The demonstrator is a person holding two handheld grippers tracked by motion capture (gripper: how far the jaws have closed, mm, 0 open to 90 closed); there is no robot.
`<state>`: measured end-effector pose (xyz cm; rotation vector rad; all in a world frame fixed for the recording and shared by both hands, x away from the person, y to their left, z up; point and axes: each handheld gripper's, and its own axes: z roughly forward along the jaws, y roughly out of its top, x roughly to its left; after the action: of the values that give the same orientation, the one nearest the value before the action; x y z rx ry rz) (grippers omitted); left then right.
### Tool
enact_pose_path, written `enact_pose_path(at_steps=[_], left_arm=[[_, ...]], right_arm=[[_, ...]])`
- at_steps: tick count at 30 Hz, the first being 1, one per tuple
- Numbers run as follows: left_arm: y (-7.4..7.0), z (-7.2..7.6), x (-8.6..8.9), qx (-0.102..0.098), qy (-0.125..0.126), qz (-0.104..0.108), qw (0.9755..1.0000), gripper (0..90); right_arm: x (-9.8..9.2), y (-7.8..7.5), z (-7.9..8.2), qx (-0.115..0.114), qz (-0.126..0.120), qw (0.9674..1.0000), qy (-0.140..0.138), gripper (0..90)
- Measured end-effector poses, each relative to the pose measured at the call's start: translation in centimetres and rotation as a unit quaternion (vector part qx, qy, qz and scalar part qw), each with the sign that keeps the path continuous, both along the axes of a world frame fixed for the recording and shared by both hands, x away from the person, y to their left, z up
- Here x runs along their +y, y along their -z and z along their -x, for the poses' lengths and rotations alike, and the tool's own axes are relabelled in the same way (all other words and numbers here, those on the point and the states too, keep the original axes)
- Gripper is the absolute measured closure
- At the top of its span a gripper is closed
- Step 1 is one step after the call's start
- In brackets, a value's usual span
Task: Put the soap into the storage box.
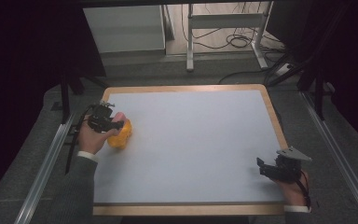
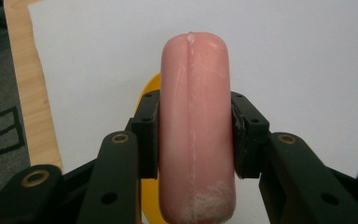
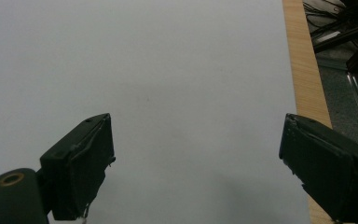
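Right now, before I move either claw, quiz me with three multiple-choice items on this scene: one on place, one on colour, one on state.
1. Where on the table is the orange thing?
A. near its left edge
B. at its centre
C. near its right edge

2. What colour is the sausage-shaped piece in the left claw?
A. green
B. pink
C. blue

3. How do the right claw's jaws stand?
A. shut on a cup
B. shut on nothing
C. wide open, with nothing between

Answers: 1 A, the high view shows it by the left edge; 2 B, the left gripper view shows pink; 3 C, the right gripper view shows bare table between them.
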<state>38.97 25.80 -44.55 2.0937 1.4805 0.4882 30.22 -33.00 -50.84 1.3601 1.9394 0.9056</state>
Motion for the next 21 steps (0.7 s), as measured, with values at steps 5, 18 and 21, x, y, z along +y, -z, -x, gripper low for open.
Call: enact_pose_path(at_steps=[5, 18, 21], left_arm=[[1.0, -0.3, 0.0, 0.01, -0.002, -0.001, 0.9999, 60.2], [3.4, -0.4, 0.2, 0.039, -0.005, -0.001, 0.9992, 60.2], [3.6, -0.3, 0.2, 0.035, -0.005, 0.001, 0.9994, 60.1]], right_arm=[[0.0, 0.1, 0.0, 0.001, 0.0, 1.0, 0.0, 9.8], [0.0, 0.1, 0.0, 0.004, 0.002, 1.0, 0.001, 9.8], [0.0, 0.1, 0.0, 0.004, 0.0, 1.0, 0.001, 9.8]])
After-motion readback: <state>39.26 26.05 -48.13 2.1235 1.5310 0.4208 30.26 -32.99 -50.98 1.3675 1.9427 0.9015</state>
